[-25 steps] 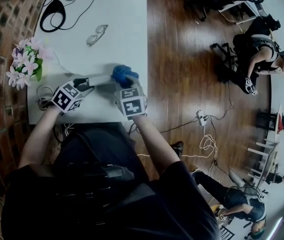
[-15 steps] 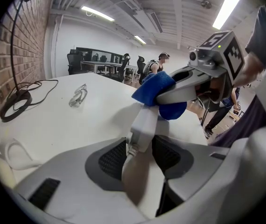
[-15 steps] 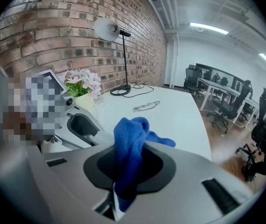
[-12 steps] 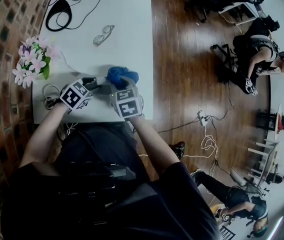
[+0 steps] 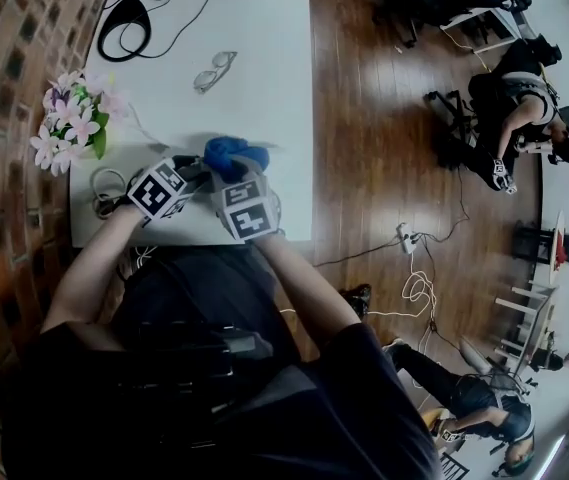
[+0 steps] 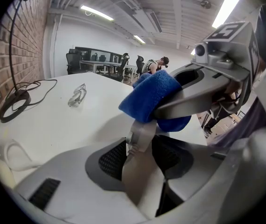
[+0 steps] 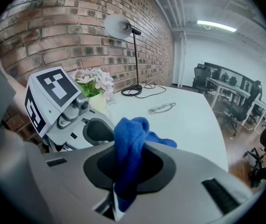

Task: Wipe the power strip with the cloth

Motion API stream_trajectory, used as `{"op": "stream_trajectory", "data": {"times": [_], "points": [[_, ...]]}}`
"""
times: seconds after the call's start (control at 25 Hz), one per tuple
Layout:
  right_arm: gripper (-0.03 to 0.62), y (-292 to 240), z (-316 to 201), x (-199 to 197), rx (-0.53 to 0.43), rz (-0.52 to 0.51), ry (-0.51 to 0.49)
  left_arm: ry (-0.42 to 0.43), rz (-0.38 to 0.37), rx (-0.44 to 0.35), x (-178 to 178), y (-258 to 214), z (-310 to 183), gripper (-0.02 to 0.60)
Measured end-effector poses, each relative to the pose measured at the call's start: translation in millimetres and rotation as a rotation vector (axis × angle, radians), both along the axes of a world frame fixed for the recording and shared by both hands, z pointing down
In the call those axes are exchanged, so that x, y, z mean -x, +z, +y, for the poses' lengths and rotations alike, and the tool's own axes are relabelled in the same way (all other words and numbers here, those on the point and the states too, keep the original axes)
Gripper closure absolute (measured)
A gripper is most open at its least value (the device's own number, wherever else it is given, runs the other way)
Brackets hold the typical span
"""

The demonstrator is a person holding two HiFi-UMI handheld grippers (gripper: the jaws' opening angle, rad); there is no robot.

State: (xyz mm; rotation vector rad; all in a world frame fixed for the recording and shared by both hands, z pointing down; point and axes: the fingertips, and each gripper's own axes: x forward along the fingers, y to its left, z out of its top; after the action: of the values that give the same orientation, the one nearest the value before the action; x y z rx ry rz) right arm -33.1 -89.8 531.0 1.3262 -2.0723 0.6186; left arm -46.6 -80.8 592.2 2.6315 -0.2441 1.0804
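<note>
The left hand-held gripper (image 6: 140,157) is closed on one end of the strip (image 6: 140,134), close to the near edge of the counter (image 5: 254,58). The right hand-held gripper (image 7: 129,169) grips the blue cloth (image 7: 133,134), and this cloth lies on the far end of the strip.

White power strip (image 6: 139,143): a narrow bar low over the table (image 5: 254,58), near end clamped in the left gripper (image 6: 140,148). Blue terry cloth (image 7: 129,146): bunched, pinched in the right gripper (image 7: 130,167), draped over the strip's far end.
</note>
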Motion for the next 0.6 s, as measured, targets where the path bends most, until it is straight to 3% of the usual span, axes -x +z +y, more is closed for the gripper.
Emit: {"op": "stream_trajectory", "data": {"times": [0.6], "points": [[0.543,-1,1,37,0.032,-0.054,-0.084,0.008,0.009,0.024,-3,-13,8,0.396]]}}
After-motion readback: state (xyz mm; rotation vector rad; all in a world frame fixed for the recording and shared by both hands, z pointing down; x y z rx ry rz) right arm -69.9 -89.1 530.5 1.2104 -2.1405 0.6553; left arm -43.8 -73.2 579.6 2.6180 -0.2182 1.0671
